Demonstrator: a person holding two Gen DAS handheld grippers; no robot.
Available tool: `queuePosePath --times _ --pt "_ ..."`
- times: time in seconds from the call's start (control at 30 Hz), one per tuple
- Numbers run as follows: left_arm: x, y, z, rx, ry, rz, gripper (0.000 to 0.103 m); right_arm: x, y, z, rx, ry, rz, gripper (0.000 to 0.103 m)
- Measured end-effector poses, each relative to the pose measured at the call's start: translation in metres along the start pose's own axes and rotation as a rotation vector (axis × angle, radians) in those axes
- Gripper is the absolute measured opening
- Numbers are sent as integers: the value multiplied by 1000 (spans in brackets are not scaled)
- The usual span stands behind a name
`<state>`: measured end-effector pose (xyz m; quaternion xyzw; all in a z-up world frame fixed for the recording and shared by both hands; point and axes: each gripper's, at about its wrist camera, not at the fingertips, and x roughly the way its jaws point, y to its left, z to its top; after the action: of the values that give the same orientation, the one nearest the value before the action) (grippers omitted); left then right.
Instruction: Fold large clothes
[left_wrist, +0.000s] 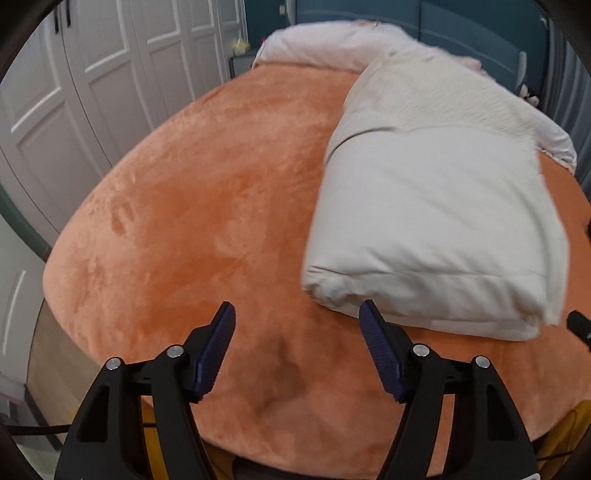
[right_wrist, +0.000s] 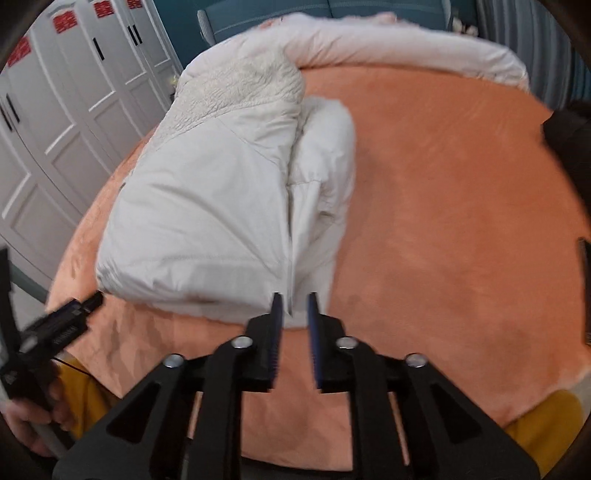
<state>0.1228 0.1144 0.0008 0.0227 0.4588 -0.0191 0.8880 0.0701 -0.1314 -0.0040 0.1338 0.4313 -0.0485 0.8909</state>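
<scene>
A large off-white padded garment (left_wrist: 436, 206) lies folded into a long bundle on the orange bed cover (left_wrist: 207, 206). My left gripper (left_wrist: 297, 314) is open and empty, hovering above the cover just left of the bundle's near corner. In the right wrist view the garment (right_wrist: 207, 206) shows a side flap folded over along its right side. My right gripper (right_wrist: 294, 301) hangs over the bundle's near edge with a narrow gap between its jaws and nothing in them. The left gripper (right_wrist: 88, 302) shows at the left edge of that view.
White wardrobe doors (left_wrist: 92, 74) stand to the left of the bed. A pale pink duvet (right_wrist: 406, 44) is bunched along the far end of the bed, in front of a teal headboard (left_wrist: 461, 22). Yellow fabric (right_wrist: 554, 417) hangs below the bed's near edge.
</scene>
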Motion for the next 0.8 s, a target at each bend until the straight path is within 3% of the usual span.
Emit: queuePosePath --times 0.07,0.27,0.33,0.47,0.8 --pt "-12 -13 -7 20 -36 -1 76 -6 1 -17 -35 -37 -43 38" --pt "-15 -41 -26 49 -65 14 81 -12 -26 -37 -89 -39 -153 50" --pt "-18 -46 -32 42 -69 25 81 -14 -29 -45 -69 -36 -158 51" --pt "-26 -49 -39 21 -79 1 81 -23 -20 -57 -67 -67 -154 65" --pt "-33 -60 -55 65 -96 28 81 -20 -7 -68 -106 -63 -161 66"
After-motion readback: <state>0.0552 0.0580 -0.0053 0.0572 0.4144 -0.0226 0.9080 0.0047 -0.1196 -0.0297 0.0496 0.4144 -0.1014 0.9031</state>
